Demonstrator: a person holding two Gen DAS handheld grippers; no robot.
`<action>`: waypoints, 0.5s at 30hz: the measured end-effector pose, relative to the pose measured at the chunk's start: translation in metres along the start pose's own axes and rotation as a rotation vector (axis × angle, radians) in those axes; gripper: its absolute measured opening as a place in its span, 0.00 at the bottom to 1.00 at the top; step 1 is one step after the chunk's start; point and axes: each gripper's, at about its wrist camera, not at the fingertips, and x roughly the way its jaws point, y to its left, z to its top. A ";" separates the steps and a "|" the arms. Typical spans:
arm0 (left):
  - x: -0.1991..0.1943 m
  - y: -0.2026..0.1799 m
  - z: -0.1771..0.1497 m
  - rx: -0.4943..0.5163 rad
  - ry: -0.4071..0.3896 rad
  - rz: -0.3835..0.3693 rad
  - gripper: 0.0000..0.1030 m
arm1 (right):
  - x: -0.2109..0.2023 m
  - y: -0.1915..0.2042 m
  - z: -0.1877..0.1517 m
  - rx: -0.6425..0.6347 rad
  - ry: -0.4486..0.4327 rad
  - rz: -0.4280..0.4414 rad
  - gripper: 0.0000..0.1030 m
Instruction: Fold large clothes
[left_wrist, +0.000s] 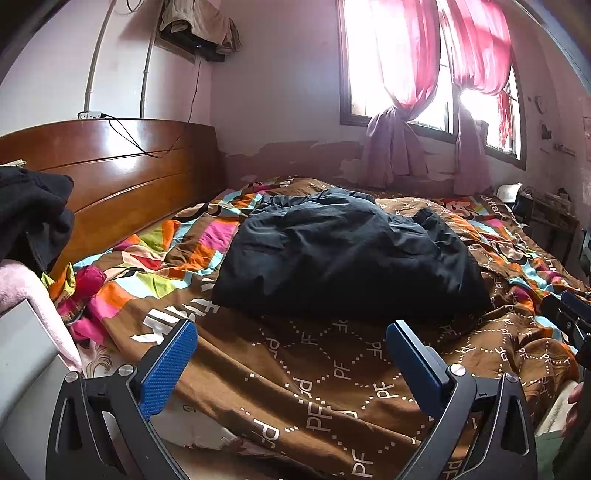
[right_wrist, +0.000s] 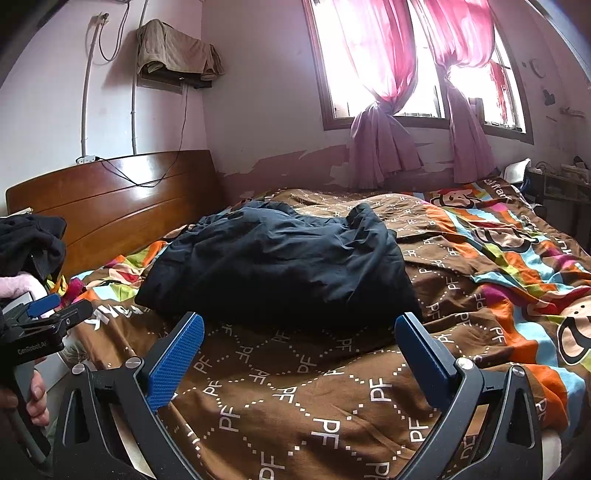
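Left claw (left_wrist: 291, 354) gapes wide and holds nothing, poised above the brown patterned quilt (left_wrist: 332, 387) near the bed's edge. At far left, dark clothes (left_wrist: 33, 218) are heaped by the wooden headboard (left_wrist: 122, 177). Ahead of both claws, the large dark garment (left_wrist: 343, 258) lies crumpled in the middle of the bed. Right claw (right_wrist: 299, 350) is likewise spread wide and empty, just short of the garment's near edge.

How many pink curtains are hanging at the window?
2. One pink curtain hangs at the left of the window, knotted low down. The other curtain hangs to its right, tied the same way. More could hang beyond the picture's right edge.
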 end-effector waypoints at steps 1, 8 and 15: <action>-0.001 0.000 0.000 0.001 -0.001 0.001 1.00 | 0.000 0.000 0.000 0.000 0.000 0.000 0.99; -0.002 0.001 -0.001 -0.002 0.000 0.003 1.00 | -0.001 0.002 0.000 -0.003 0.006 0.004 0.99; -0.002 0.001 0.000 -0.003 -0.001 -0.010 1.00 | -0.001 0.002 0.000 -0.003 0.007 0.004 0.99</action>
